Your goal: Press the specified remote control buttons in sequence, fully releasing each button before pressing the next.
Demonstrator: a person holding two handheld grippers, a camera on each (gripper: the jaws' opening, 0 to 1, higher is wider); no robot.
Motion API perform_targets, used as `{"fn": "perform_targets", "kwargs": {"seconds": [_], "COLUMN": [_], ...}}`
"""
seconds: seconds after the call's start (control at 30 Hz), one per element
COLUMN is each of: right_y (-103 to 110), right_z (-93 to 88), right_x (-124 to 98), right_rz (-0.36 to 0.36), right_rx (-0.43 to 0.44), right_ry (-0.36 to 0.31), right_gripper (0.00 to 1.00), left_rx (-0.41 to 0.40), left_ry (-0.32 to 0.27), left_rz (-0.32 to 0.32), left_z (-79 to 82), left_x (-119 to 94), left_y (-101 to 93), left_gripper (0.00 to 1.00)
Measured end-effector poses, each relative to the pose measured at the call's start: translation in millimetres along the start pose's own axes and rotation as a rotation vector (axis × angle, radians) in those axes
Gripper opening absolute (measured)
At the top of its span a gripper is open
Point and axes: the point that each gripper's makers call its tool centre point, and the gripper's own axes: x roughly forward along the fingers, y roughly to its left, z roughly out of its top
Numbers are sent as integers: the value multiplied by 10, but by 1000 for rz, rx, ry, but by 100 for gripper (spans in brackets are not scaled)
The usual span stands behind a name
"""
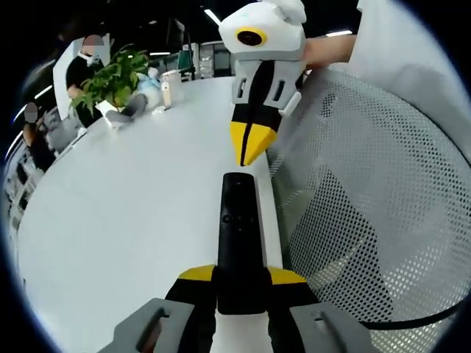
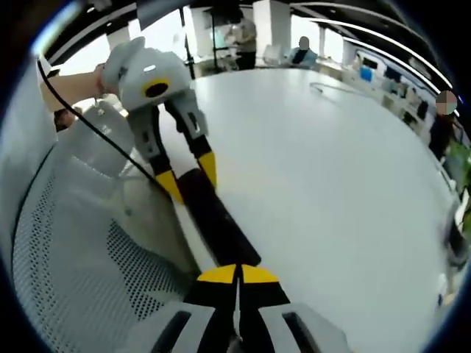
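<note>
We take the remote control (image 1: 238, 243) as our landmark: a long black bar lying along the near edge of the white table (image 1: 132, 220), just beside the mesh back of a white chair (image 1: 368, 206).

Our left gripper (image 1: 241, 278) is clamped on the near end of the remote, one yellow-tipped jaw pressed to each long side, so it is steadying the remote. In the right gripper view we see the same hold from the far end, the left gripper (image 2: 187, 176) astride the remote (image 2: 217, 220).

Our right gripper (image 1: 250, 151) comes down toward the far end of the remote with its yellow jaws brought together into one point and nothing between them. In the left gripper view that point hangs just above the remote's top end, near but apart as far as we can tell. In its own view the right gripper (image 2: 237, 273) shows jaws meeting at a thin seam over the remote.

We judge the pressing is in hand, with the tip lifted between presses or about to make one. Which buttons are done we cannot tell. A potted plant (image 1: 110, 81) stands well beyond the remote.
</note>
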Motion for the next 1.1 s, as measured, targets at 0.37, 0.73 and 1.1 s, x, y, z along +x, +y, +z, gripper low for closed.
{"fn": "perform_targets", "kwargs": {"seconds": [0.37, 0.73, 1.1], "right_y": [-16, -26, -36], "right_z": [-31, -6, 5], "right_x": [39, 93, 128], "right_rz": [4, 14, 16], "right_rx": [-81, -168, -235], "right_ry": [28, 39, 79], "right_gripper": [0, 0, 0], "left_rx": [14, -20, -71], "left_ry": [-19, -51, -115], "left_rz": [-2, 26, 60], "left_z": [8, 7, 14], "left_x": [0, -7, -7], "left_y": [-6, 1, 18], "left_gripper": [24, 25, 25]}}
